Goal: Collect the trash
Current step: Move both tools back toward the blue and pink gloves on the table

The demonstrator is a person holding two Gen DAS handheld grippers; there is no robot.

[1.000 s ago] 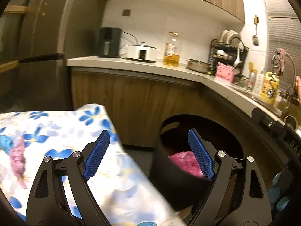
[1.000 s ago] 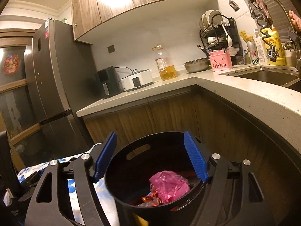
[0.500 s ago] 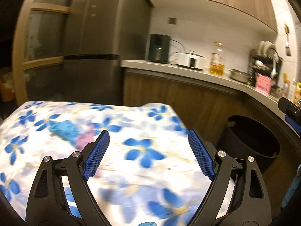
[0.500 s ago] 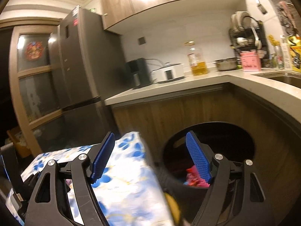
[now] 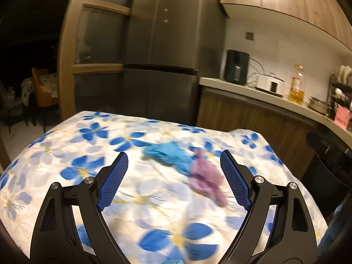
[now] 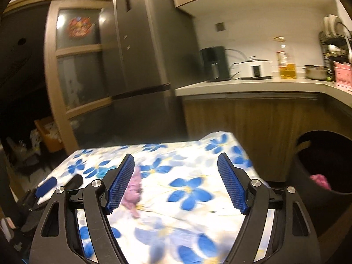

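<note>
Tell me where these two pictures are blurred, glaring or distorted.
Left wrist view: the floral tablecloth and the blue and purple scraps are motion-smeared, ceiling-light glare at top right, fisheye bending the edges. Right wrist view: the same smear on the cloth, a sharp counter, a dark doorway at left.

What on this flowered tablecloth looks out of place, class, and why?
Two crumpled scraps lie loose near the middle of the flowered tablecloth: a blue one and, touching it, a purple one. They are the only items on the cloth, while the black bin beside the table already holds pink rubbish.
</note>
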